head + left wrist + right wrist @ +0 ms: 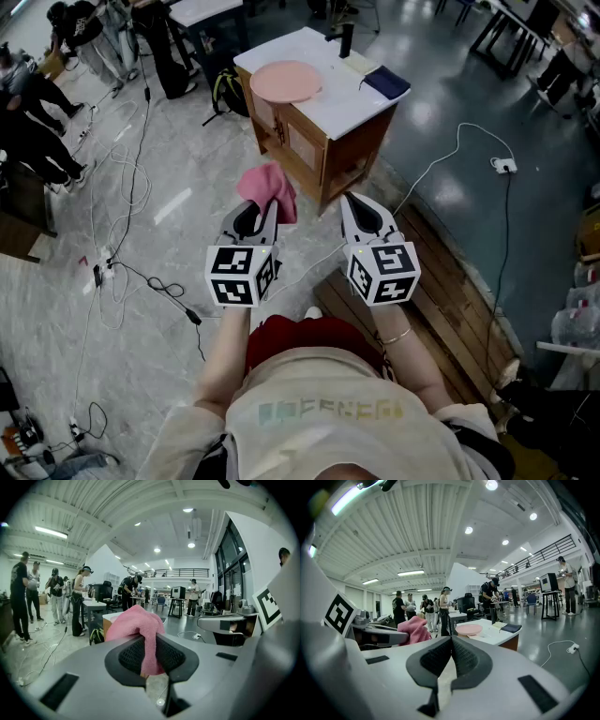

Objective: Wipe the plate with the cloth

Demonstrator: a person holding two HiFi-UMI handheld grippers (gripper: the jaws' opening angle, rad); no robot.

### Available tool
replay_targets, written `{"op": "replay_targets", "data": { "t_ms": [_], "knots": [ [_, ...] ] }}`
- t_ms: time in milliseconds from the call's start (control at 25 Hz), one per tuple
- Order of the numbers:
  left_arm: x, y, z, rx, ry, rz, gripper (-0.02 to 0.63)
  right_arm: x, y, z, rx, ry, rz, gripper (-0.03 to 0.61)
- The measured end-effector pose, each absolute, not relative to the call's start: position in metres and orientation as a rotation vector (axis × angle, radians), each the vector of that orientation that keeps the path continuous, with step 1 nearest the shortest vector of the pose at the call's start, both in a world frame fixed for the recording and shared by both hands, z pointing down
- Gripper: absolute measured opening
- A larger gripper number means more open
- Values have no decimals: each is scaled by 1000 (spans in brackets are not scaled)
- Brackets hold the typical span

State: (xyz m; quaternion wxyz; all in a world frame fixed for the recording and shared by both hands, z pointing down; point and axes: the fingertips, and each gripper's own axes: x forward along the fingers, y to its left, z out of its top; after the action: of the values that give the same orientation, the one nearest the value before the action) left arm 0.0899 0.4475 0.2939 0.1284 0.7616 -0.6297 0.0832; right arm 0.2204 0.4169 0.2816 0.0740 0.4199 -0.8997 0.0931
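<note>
Fuzzy terry cloth [136, 623], smooth matt plate [286, 81], wood-sided cabinet [302, 142]

No word or number can be read. The pale cream shirt [319, 412], bottom centre of the head view, carries a faded row of letters, too blurred to make out. The left white cube [242, 275] and the right white cube [382, 272], mid-frame, bear only black square patterns.

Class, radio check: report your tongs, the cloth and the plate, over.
Left tongs shut on pink cloth. Right tongs shut, empty. Plate on white table ahead, not yet reached. Cables on floor.
</note>
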Motion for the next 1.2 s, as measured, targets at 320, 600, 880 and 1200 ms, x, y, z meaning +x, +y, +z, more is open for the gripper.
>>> {"op": "replay_targets", "data": {
  "t_ms": [320,600,880,1200],
  "knots": [
    [86,438,294,2198,-1851,235,67,218,411,287,1224,-2726,304,38],
    [93,423,296,2195,-1861,248,67,231,397,295,1233,-2727,366,38],
    [85,388,300,2206,-1847,263,67,222,367,300,1234,-2719,401,38],
    [46,308,312,2204,-1823,253,67,189,292,312,1261,-2680,433,38]
  ]
}}
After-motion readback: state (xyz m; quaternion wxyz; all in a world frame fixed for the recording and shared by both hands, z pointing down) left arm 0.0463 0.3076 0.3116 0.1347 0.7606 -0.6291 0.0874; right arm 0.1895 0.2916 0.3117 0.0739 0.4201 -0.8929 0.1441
